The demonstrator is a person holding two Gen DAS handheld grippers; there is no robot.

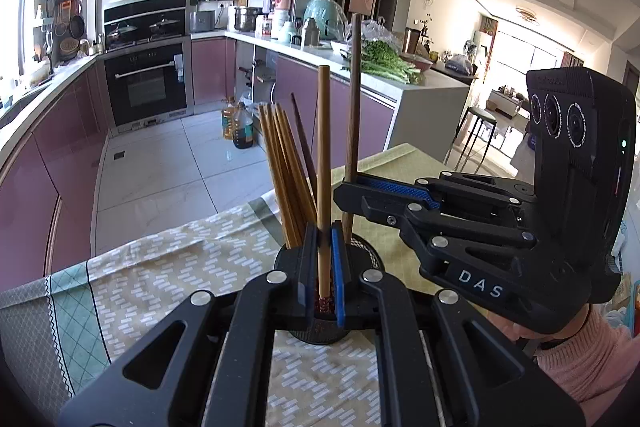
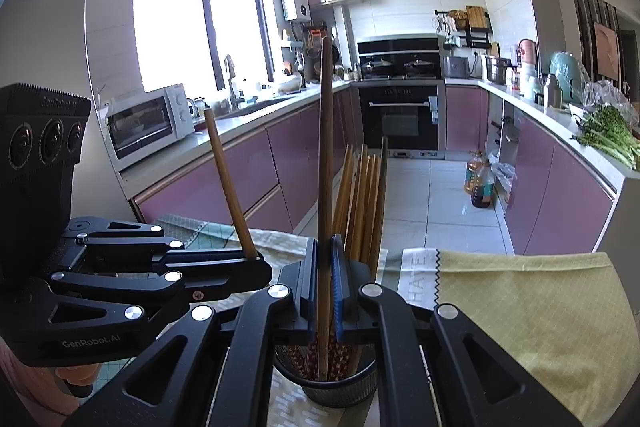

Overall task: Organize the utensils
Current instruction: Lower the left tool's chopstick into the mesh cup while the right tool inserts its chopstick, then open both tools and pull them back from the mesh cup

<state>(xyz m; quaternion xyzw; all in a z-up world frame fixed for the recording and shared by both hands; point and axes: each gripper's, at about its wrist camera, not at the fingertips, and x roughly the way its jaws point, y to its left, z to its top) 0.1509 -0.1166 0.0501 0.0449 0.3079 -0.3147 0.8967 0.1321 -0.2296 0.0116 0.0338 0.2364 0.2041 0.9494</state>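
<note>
- Holder: a dark round utensil holder (image 2: 340, 383) stands on a patterned tablecloth (image 1: 160, 279) that covers the table. A bundle of light wooden chopsticks (image 1: 286, 179) already stands in it, fanned and leaning toward the far side.
- Left gripper (image 1: 323, 287): jaws clamped on a light wooden chopstick (image 1: 323, 155). Long axis close to vertical, plain end up, patterned red end down at the holder mouth.
- Right gripper (image 2: 325, 291): jaws clamped on a darker brown chopstick (image 2: 326, 147). Long axis close to vertical, upper end well above the bundle, lower end inside the holder among the patterned tips.
- Relation: both grippers converge on the holder from adjacent sides, their finger ends near each other. In the left wrist view the right gripper (image 1: 352, 187) sits just beyond and to the right of the light chopstick.
- Obstructions: the standing bundle occupies the far part of the holder, just behind both held sticks.
- Hand: a pink sleeve (image 1: 588, 355) and part of a hand show behind the right gripper body.
- Surroundings: pink kitchen cabinets (image 2: 248, 163), a built-in oven (image 2: 402, 115), a white microwave (image 2: 148, 119) by the window, oil bottles (image 2: 478, 183) on the tiled floor, green vegetables (image 1: 384, 61) on the counter.
</note>
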